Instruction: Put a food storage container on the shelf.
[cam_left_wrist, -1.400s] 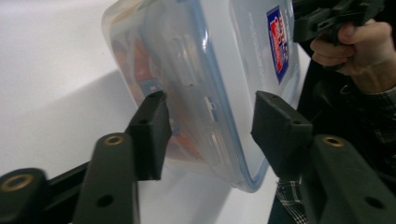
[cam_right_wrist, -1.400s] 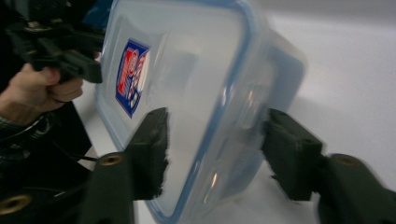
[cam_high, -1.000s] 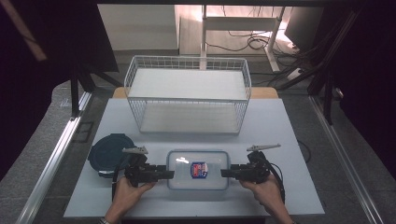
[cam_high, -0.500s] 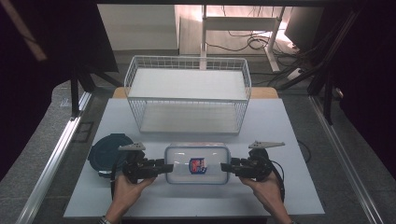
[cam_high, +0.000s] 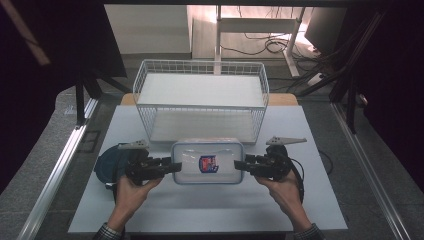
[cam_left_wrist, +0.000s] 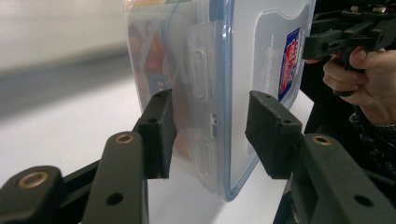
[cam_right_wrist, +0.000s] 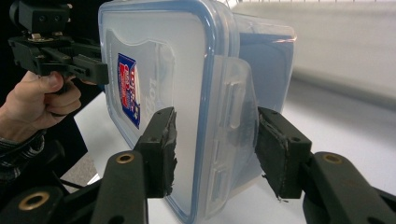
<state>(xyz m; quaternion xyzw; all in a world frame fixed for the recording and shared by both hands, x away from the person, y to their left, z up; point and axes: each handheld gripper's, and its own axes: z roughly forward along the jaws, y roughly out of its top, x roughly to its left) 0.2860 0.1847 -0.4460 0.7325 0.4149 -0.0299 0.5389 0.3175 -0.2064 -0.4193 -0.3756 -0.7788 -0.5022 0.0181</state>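
The clear lidded container (cam_high: 207, 161) is between my hands, in front of the wire basket (cam_high: 200, 100) and above the desk (cam_high: 300, 200). My left gripper (cam_high: 172, 166) clamps one short end, about half closed across lid and base; my right gripper (cam_high: 241, 164) holds the opposite end the same way. I judge this as the lift-and-carry step. Next I should move both hands together, level, forward over the basket rim, then lower it in.
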